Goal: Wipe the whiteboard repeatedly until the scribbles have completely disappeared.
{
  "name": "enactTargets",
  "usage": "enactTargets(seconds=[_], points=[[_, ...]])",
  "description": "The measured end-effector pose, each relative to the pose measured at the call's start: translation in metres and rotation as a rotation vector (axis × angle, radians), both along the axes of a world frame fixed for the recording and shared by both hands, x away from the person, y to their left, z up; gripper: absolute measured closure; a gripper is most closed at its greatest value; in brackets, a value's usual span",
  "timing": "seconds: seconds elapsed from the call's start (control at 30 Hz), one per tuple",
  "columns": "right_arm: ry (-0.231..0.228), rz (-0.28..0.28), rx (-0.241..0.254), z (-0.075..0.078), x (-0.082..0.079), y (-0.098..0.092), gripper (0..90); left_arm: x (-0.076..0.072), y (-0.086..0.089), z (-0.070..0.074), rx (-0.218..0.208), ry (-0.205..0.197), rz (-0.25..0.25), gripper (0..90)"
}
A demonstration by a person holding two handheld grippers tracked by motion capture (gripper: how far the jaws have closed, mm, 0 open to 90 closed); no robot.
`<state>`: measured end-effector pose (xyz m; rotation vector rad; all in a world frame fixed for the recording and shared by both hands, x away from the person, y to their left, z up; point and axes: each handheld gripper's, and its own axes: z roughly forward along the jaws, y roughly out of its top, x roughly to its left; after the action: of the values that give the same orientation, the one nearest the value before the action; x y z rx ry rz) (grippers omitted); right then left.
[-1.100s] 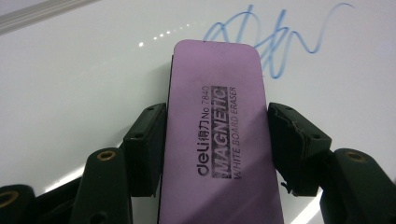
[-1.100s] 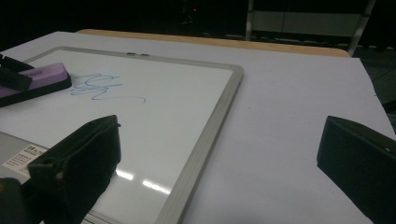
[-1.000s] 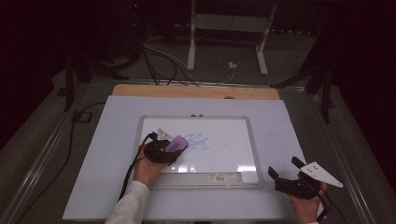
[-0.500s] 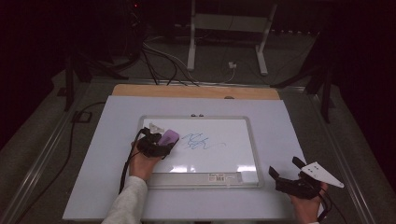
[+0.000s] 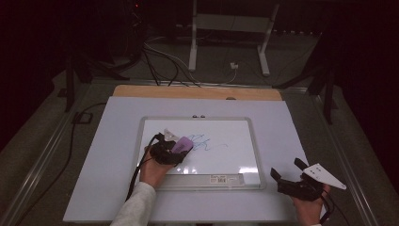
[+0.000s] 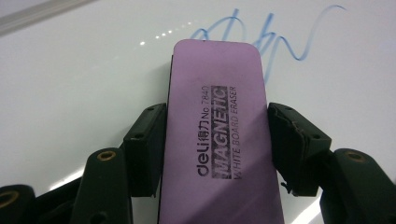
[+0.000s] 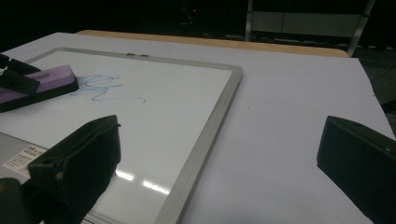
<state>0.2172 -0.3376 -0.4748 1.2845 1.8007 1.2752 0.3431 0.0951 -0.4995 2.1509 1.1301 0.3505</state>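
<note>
Dim room, white table (image 5: 113, 188), whiteboard (image 5: 240, 141). Left gripper (image 5: 171, 151) pinching purple eraser (image 6: 217, 135) beside blue scribble (image 6: 275, 37), mostly unerased; right gripper (image 5: 288, 175) spread, idle.

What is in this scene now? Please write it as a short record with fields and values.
work in hand: wiping blue marks off a whiteboard
left gripper: shut on the purple eraser, pads on its two long sides
eraser label: deli, magnetic white board eraser
eraser place: flat on the whiteboard, at the left end of the blue scribble
right gripper: open, holding nothing, over the white table sheet, right of the whiteboard
scribble: not yet wiped away
</note>
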Motion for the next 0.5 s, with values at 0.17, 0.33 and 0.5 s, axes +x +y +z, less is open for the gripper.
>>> enactTargets(seconds=[0.17, 0.33, 0.5], points=[[0.000, -0.001, 0.001, 0.000, 0.000, 0.000, 0.1, 0.016, 0.007, 0.001, 0.021, -0.003, 0.069, 41.9], [-0.001, -0.001, 0.000, 0.000, 0.000, -0.001, 0.1, 0.030, 0.011, 0.000, 0.005, 0.004, 0.133, 41.9], [-0.001, 0.000, -0.001, 0.000, 0.000, -0.001, 0.1, 0.033, 0.004, 0.000, 0.003, 0.006, 0.135, 41.9]])
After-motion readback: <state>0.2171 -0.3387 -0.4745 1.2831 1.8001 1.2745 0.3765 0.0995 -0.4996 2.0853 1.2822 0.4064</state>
